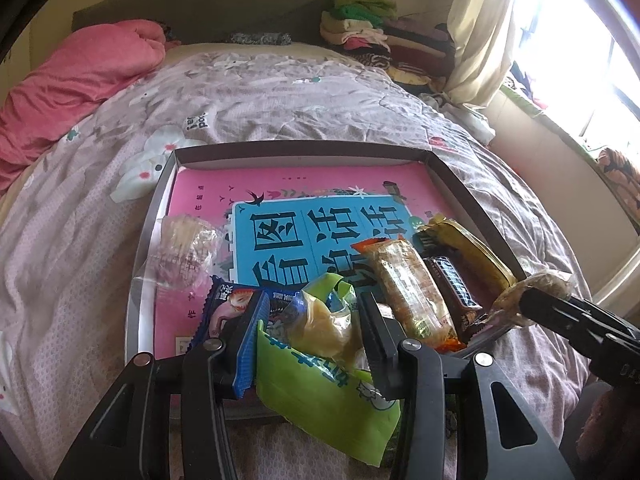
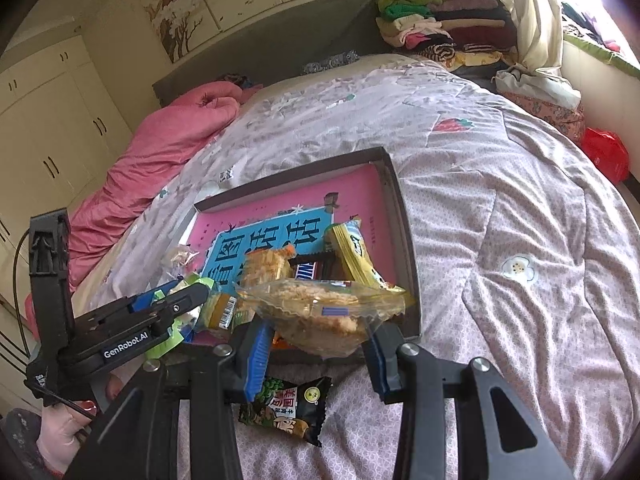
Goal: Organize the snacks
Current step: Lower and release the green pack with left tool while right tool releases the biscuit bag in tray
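Observation:
A shallow dark-rimmed box with a pink and blue printed bottom lies on the bed; it also shows in the right wrist view. My left gripper is shut on a green snack bag over the box's near edge. My right gripper is shut on a clear-wrapped round rice cake at the box's near right corner; it also shows in the left wrist view. In the box lie an orange bar, a dark chocolate bar, a yellow packet, a clear-wrapped cake and a blue packet.
A dark green snack packet lies on the quilt in front of the box. A pink duvet sits at the far left, folded clothes at the headboard, and a window to the right.

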Motion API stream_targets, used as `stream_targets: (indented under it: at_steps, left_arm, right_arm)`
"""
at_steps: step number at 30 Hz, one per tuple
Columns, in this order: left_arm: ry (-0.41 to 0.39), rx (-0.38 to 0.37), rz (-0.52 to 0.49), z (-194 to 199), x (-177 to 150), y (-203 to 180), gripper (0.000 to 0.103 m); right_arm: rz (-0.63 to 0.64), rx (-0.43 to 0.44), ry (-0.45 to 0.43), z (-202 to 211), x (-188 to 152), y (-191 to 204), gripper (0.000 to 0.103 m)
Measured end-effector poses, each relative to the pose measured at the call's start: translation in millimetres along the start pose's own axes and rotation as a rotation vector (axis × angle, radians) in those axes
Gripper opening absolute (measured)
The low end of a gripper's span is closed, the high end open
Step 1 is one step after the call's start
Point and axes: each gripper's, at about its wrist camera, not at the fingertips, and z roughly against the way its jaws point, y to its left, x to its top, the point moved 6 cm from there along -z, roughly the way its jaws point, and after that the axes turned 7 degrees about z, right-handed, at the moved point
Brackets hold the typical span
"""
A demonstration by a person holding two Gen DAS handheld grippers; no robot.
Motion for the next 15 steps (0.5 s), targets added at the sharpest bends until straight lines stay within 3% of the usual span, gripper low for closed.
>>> stream_targets:
  at_steps: [15]
  left_arm:
    - [0.002, 0.004, -0.014, -2.2, -1.0, -3.4, 0.047]
  right_arm:
    - [-0.004, -0.06, 0.016, -19.6, 4.7, -10.3, 0.041]
